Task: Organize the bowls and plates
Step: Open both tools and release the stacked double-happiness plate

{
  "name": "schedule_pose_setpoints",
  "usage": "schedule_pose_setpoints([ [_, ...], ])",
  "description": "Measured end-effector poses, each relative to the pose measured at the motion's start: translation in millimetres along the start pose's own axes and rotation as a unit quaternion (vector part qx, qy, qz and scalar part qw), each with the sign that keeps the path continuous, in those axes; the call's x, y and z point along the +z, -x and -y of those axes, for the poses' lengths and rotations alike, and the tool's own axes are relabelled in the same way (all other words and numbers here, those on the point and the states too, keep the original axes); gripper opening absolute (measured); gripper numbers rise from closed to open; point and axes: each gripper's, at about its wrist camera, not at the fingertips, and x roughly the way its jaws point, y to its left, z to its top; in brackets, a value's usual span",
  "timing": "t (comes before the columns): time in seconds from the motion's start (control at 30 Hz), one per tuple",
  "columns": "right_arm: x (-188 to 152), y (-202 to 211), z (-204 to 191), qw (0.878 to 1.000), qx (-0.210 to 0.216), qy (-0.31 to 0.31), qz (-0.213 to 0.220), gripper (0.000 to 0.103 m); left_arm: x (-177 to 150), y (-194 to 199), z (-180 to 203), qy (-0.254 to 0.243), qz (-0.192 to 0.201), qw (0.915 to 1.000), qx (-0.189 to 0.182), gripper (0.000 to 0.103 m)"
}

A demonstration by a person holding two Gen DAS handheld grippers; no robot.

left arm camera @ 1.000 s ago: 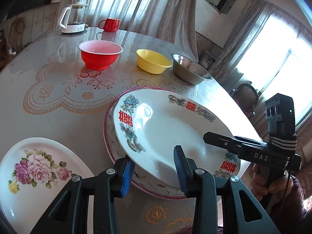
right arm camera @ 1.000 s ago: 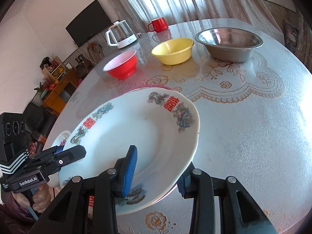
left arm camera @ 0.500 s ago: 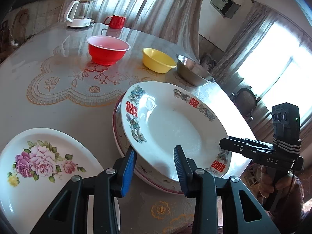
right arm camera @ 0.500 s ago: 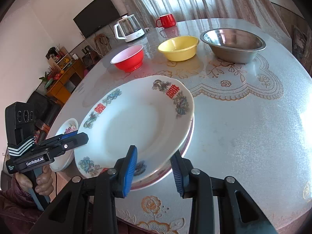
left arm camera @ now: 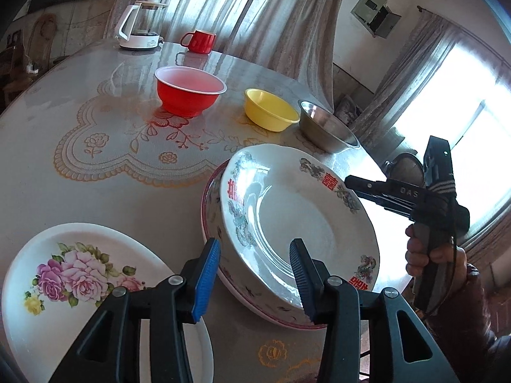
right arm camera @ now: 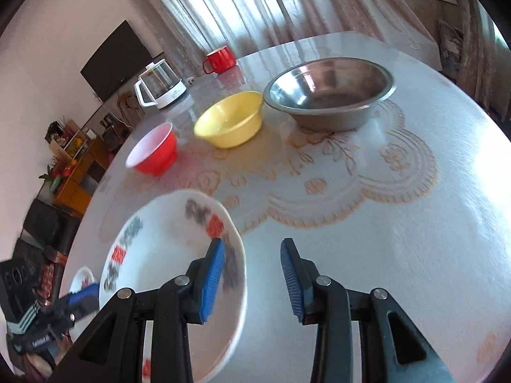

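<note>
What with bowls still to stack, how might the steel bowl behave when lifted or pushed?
The steel bowl looks like thin-walled metal, so it is probably stiff, unbreakable and light for its size. Its wide rim and low shape suggest it will not tip easily. On the glossy table it would likely slide readily, and its smooth wall may be slippery to pinch.

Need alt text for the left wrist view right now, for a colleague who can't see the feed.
The opening left gripper straddles the near rim of a white plate with red characters, stacked on a pink-rimmed plate. A rose-patterned plate lies left; red, yellow and steel bowls stand behind.
</note>
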Motion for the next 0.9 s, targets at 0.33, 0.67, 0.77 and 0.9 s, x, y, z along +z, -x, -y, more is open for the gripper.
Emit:
schedule_pose_setpoints([
  [0.33,12,-33,-29,0.998,-0.006,0.059,-0.02,0.036,4,-13,3,-0.009,-0.015,0.9997,-0.018,0.056],
  [0.67,-5,-25,-45,0.99,-0.061,0.13,-0.012,0.034,4,-12,3,-0.011,-0.012,0.9996,-0.022,0.058],
  [0.77,-12,-23,-50,0.986,-0.075,0.15,-0.01,0.035,5,-12,3,-0.009,-0.012,0.9996,-0.022,0.059],
  [0.9,-16,-22,-52,0.984,-0.085,0.159,-0.005,0.036,4,-11,4,-0.004,-0.009,0.9997,-0.02,0.059],
])
